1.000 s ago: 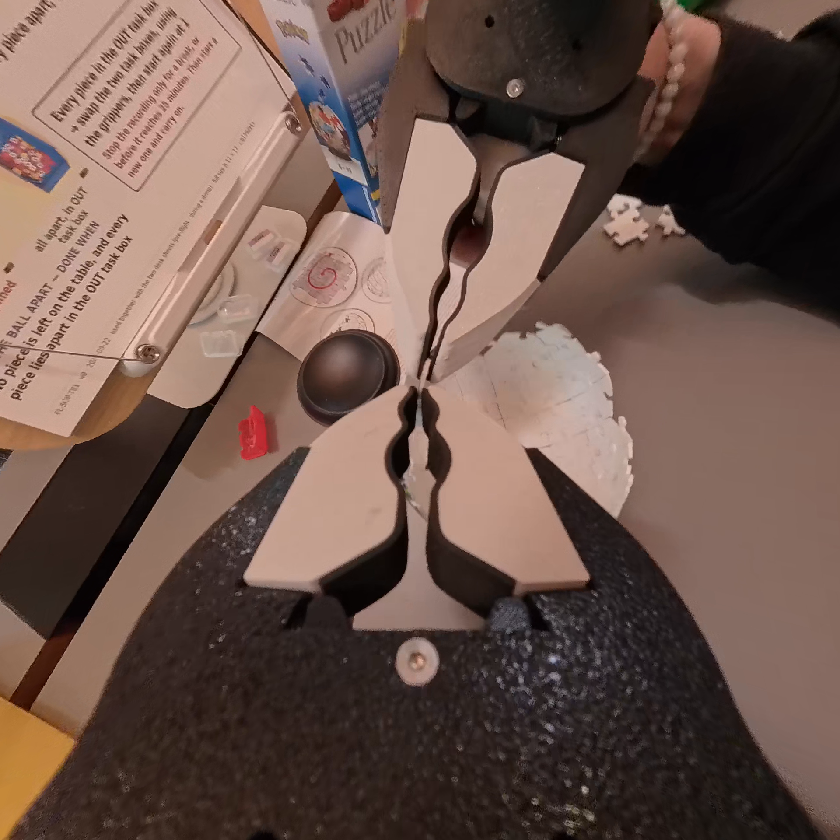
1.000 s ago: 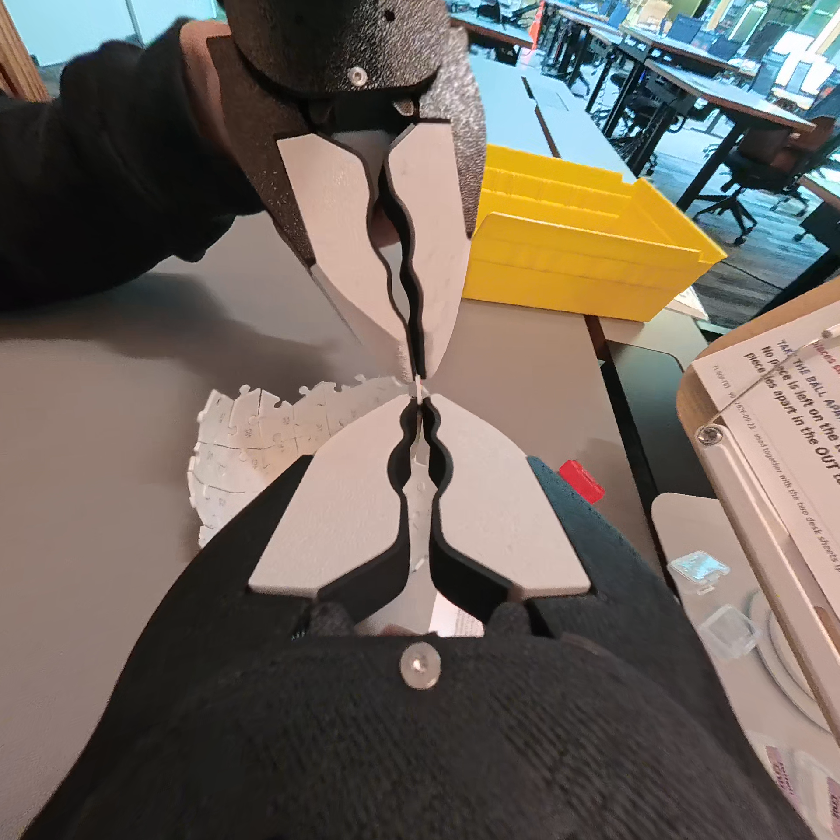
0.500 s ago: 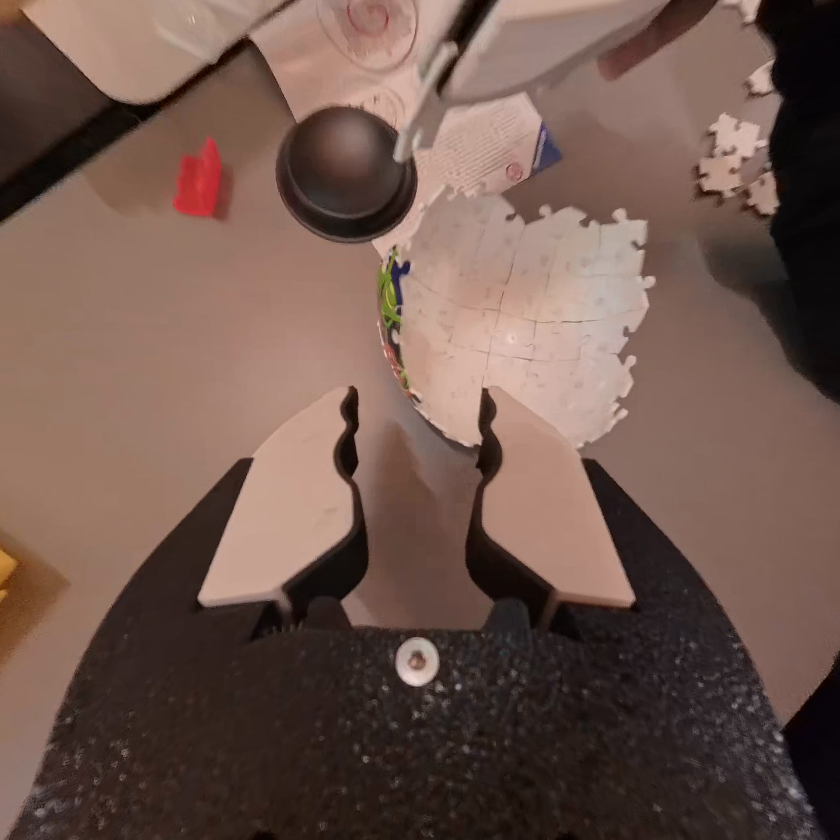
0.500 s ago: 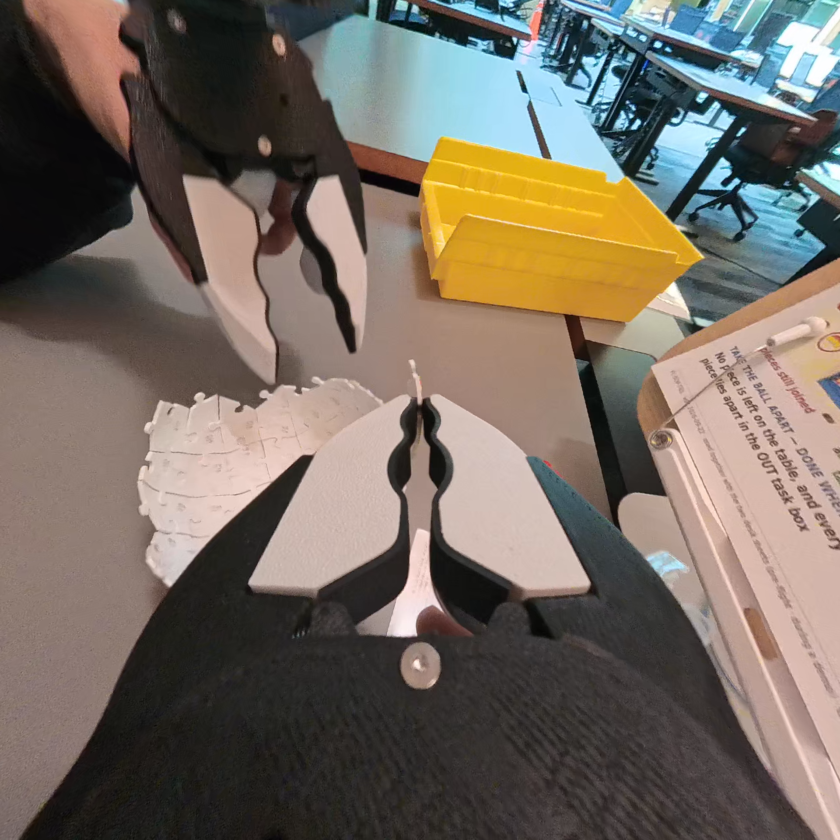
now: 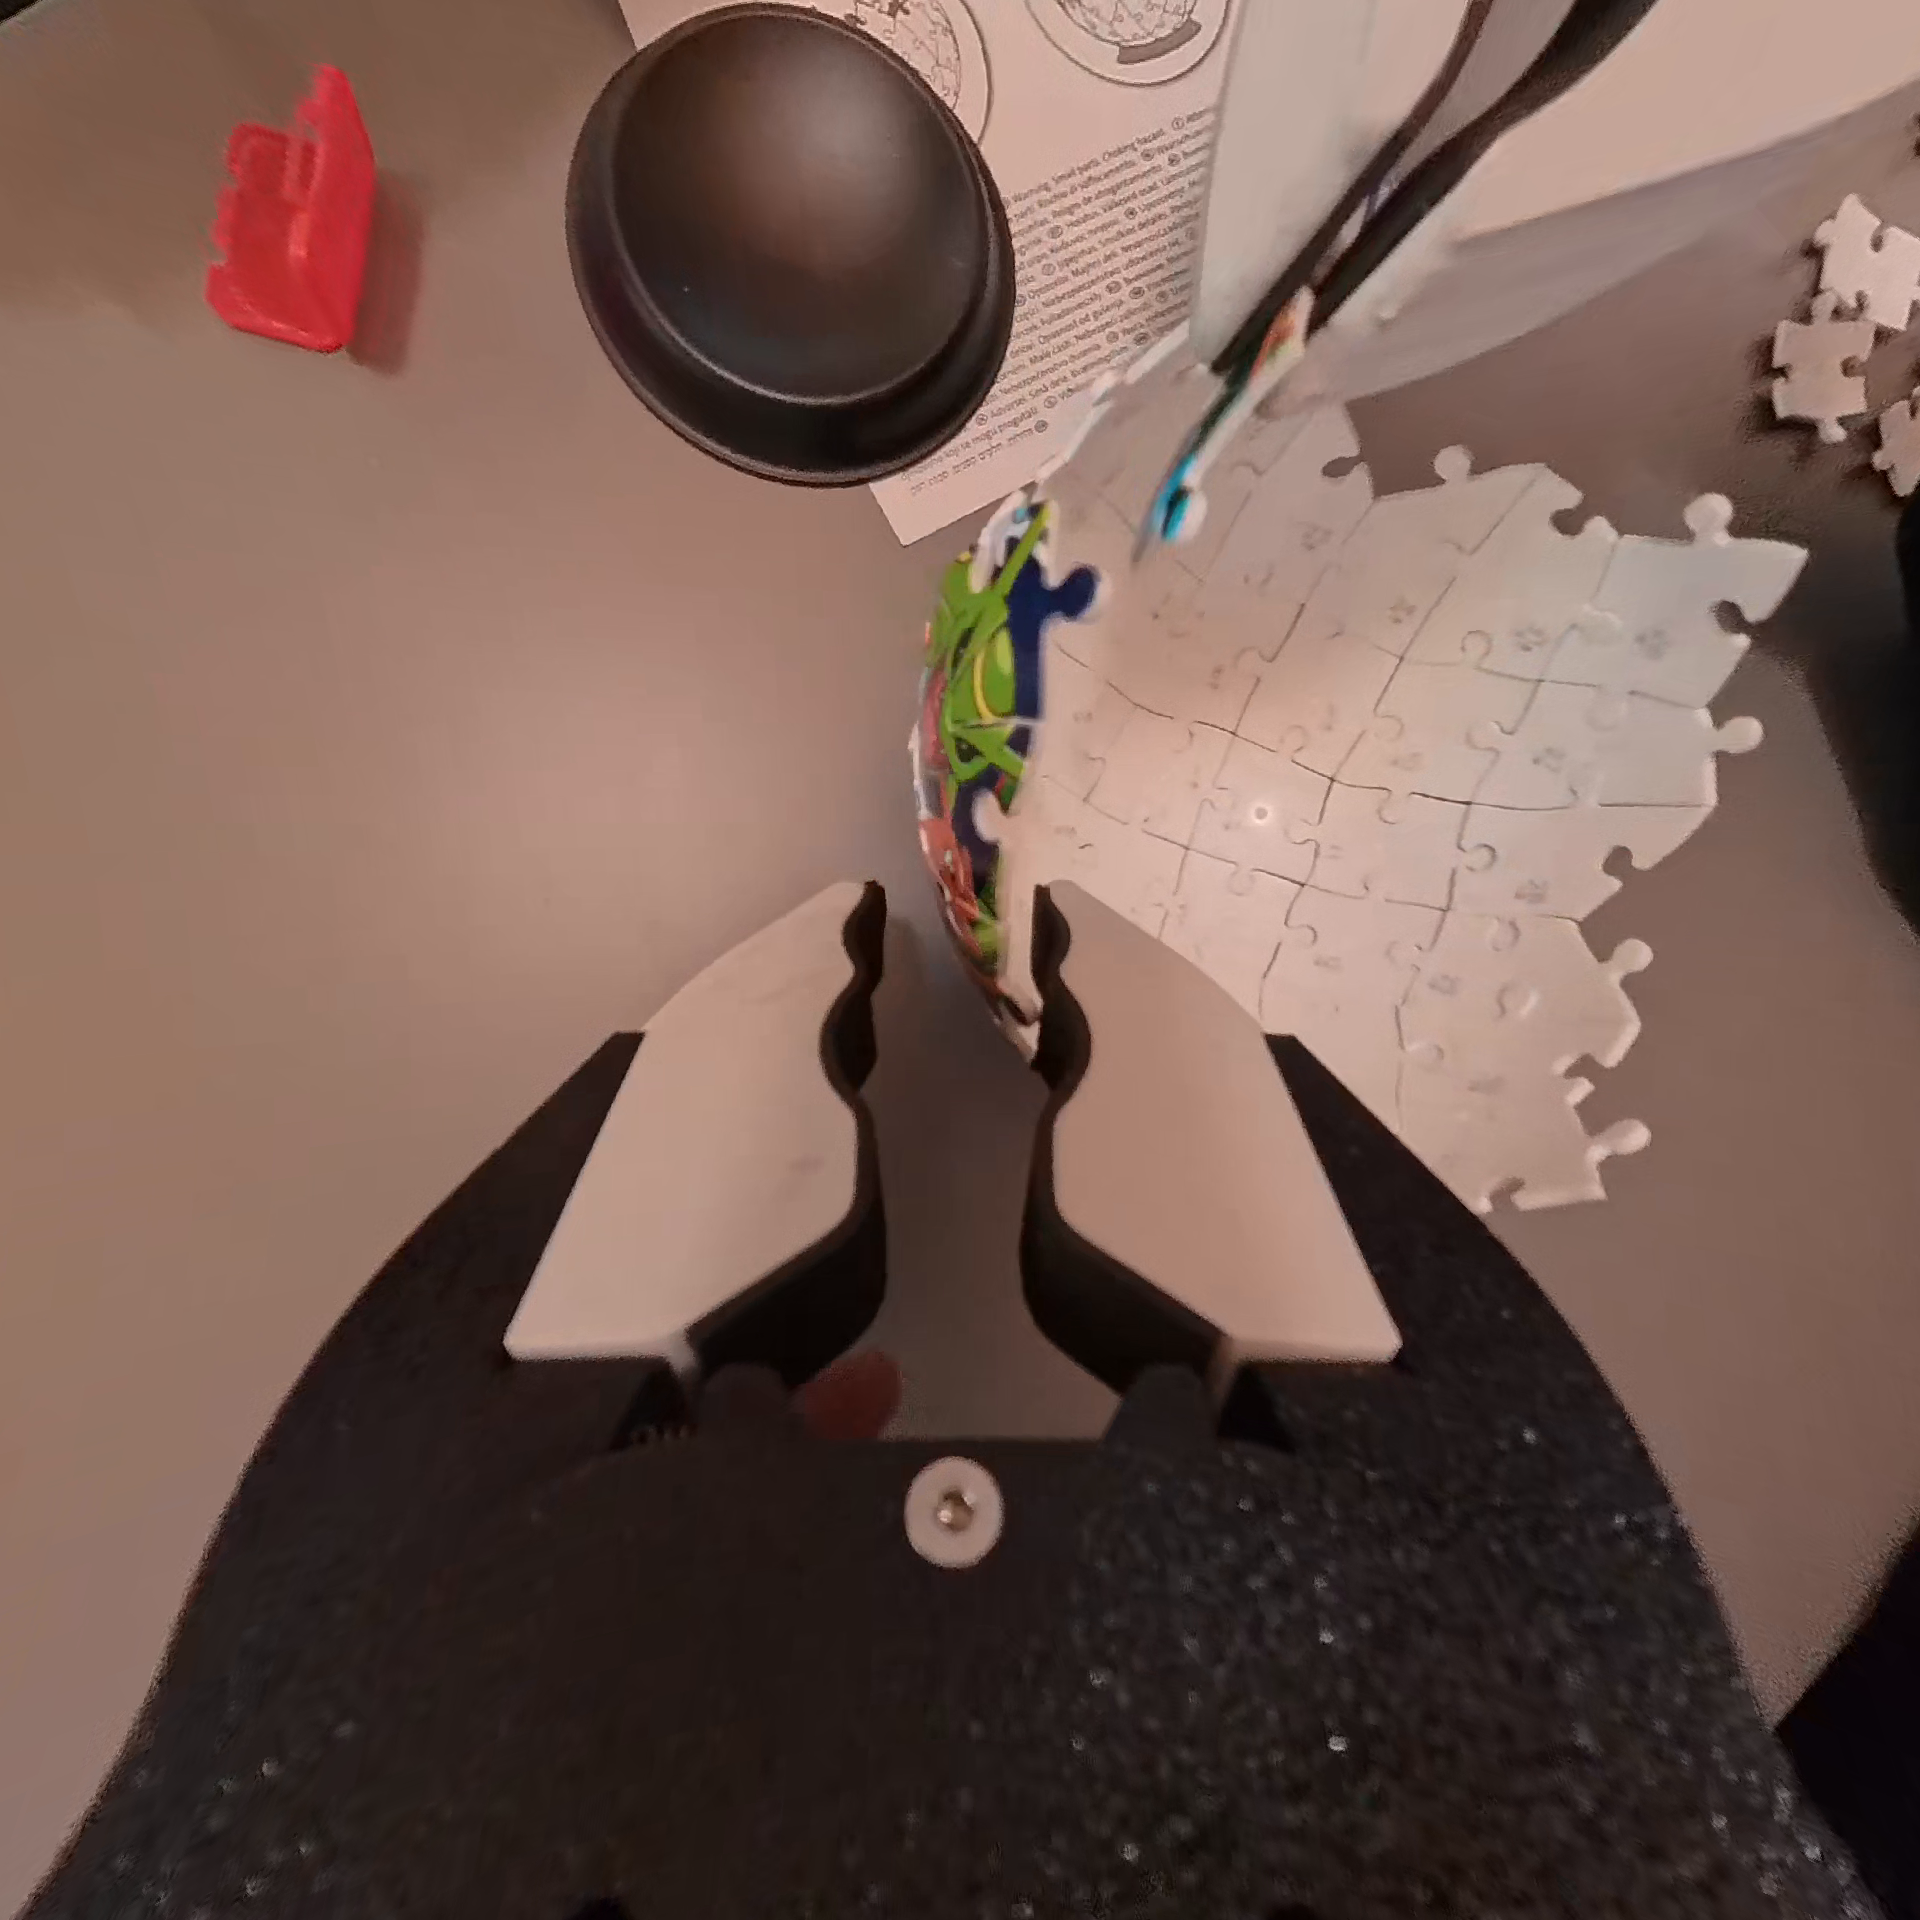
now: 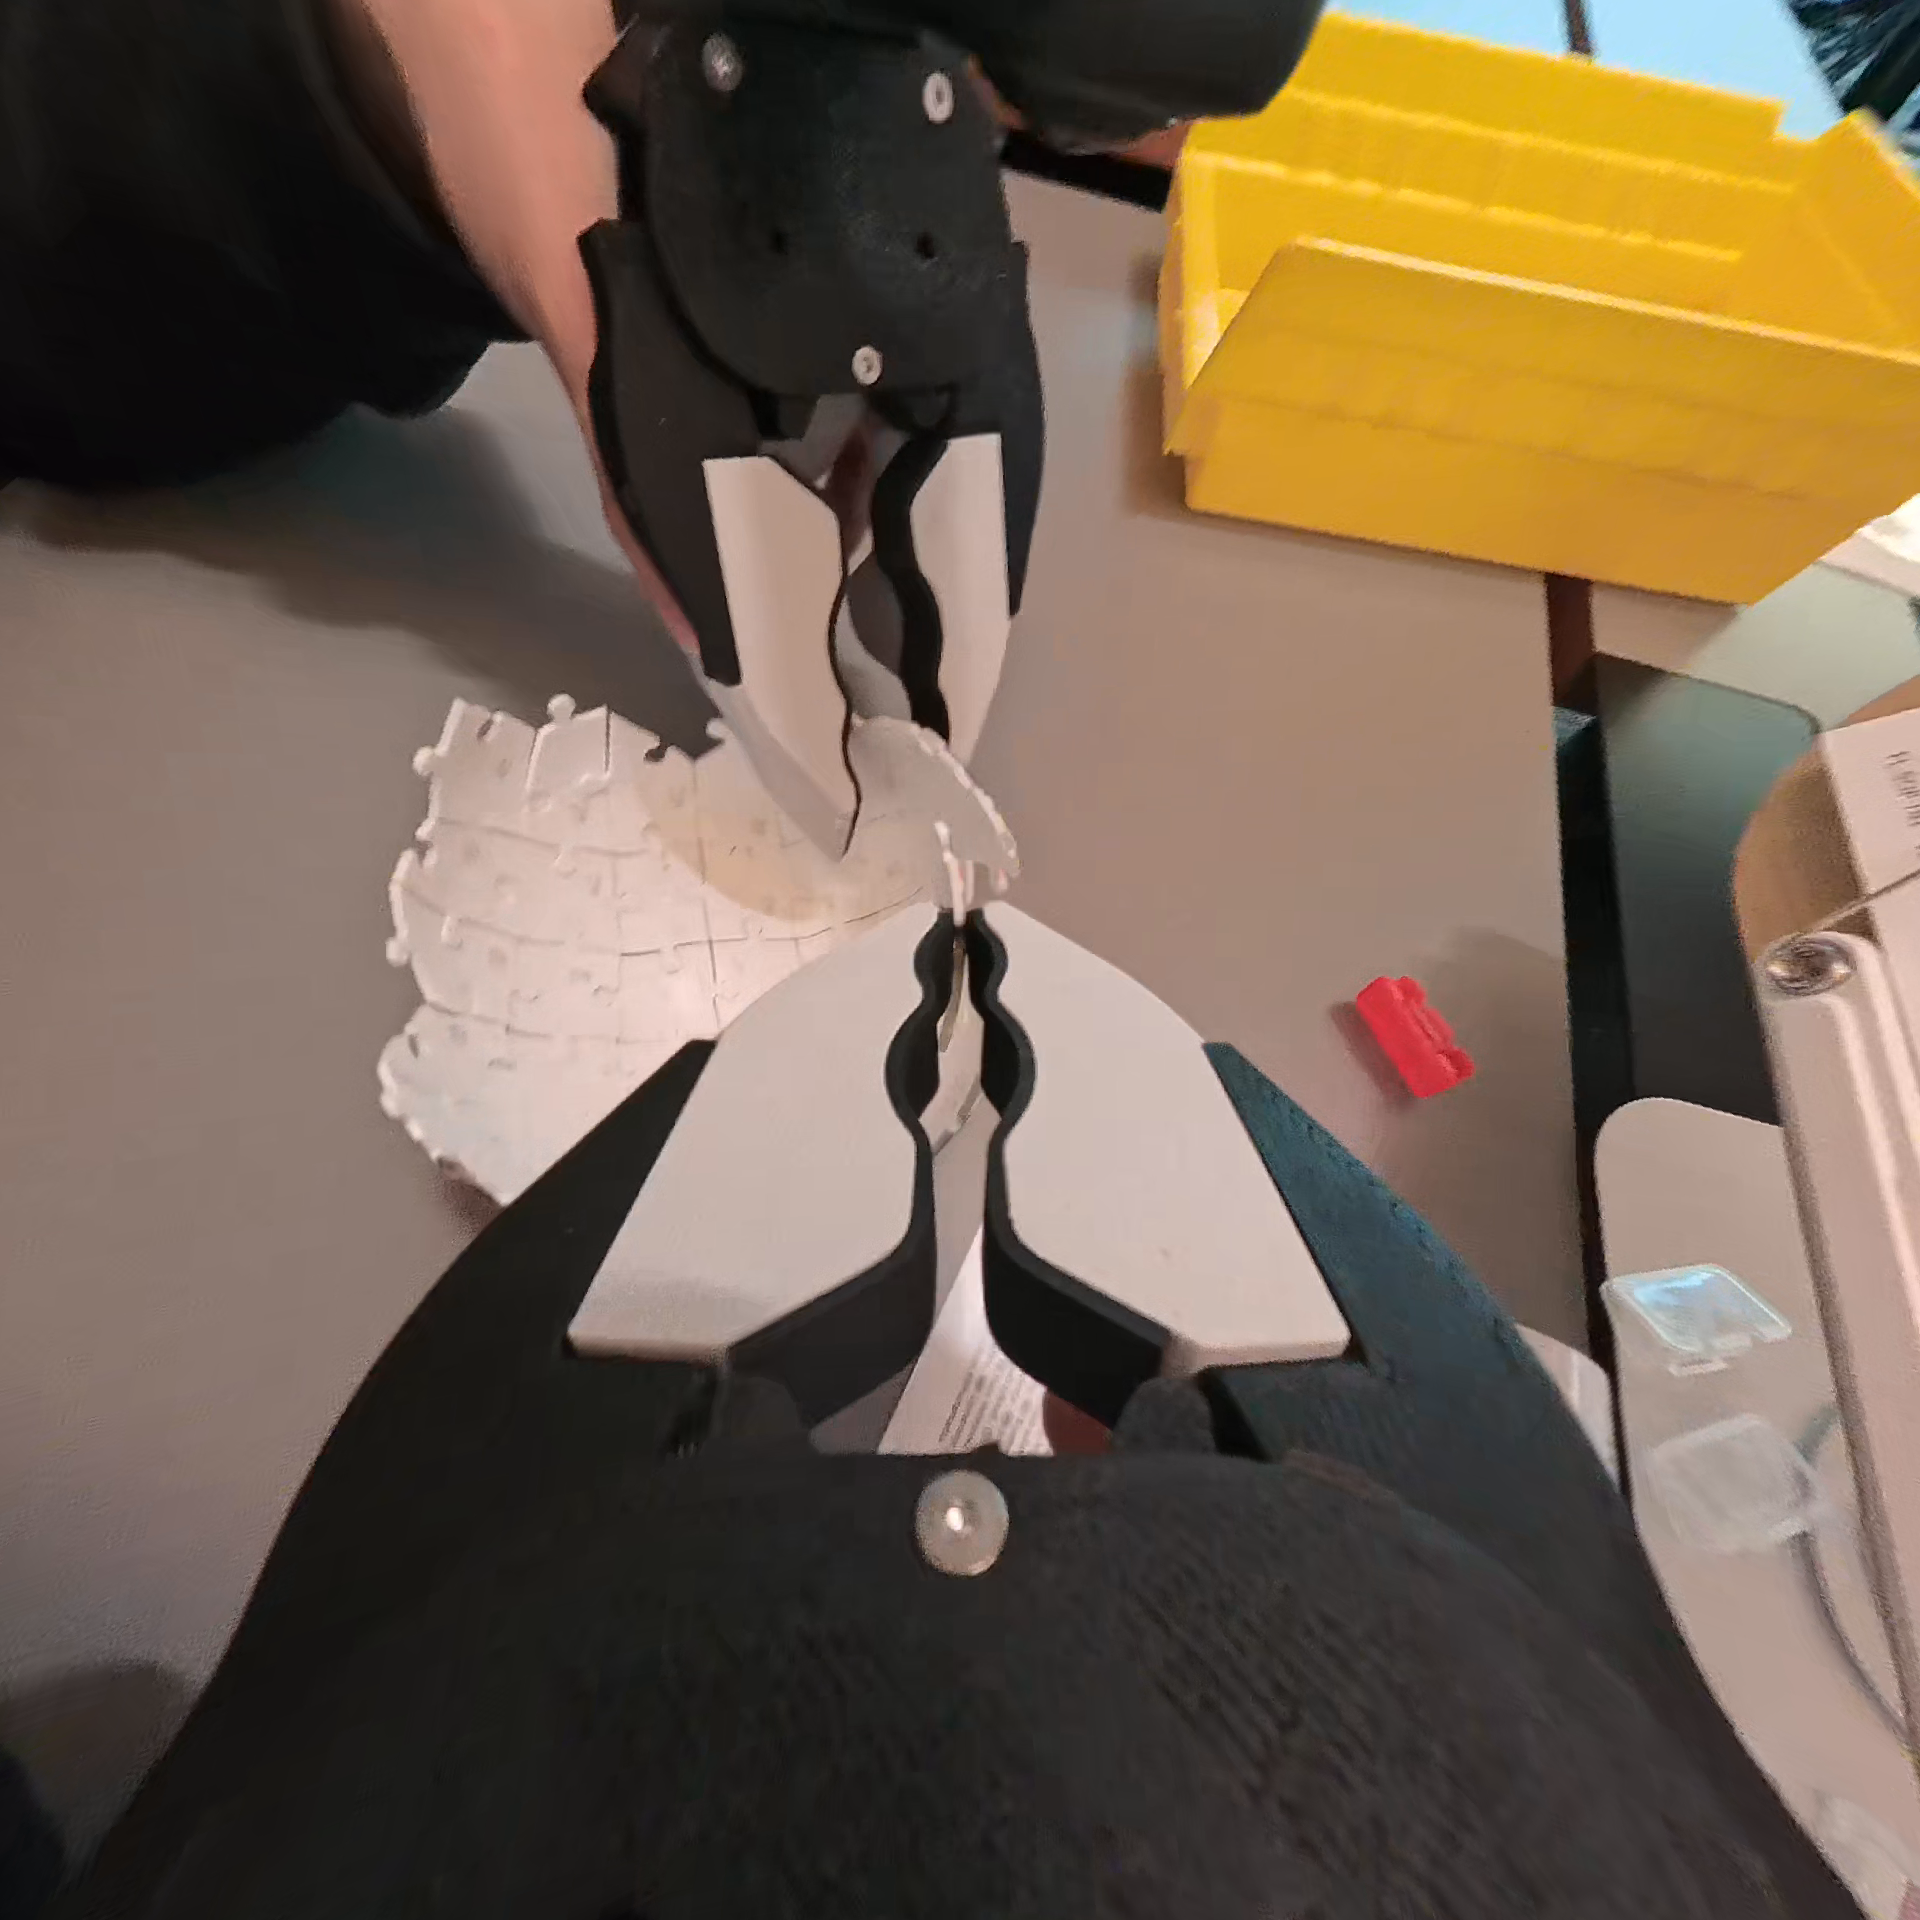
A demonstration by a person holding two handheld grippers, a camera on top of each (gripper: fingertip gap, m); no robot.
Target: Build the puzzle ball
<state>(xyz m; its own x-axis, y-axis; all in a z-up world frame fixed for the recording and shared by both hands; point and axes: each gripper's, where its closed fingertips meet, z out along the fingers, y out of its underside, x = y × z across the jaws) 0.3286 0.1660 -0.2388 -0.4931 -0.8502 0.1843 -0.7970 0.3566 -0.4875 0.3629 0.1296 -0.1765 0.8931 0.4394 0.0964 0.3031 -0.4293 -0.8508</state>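
The right gripper (image 5: 1262, 343) is blurred and cut off by the top edge; the yellow bin (image 6: 1558, 343) is blurred.

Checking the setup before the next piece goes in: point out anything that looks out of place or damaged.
Nothing looks damaged or spilled. The half-built shell lies open side up on the table, its edge jagged only where pieces are missing. The left gripper is open at its rim; the right gripper pinches a single piece.

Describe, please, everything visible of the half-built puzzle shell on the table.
The puzzle shell is a curved bowl of interlocked pieces, plain white inside, printed green, blue and red outside. It lies hollow side up on the grey table; its edge is ragged with knobs. The open left gripper straddles its rim.
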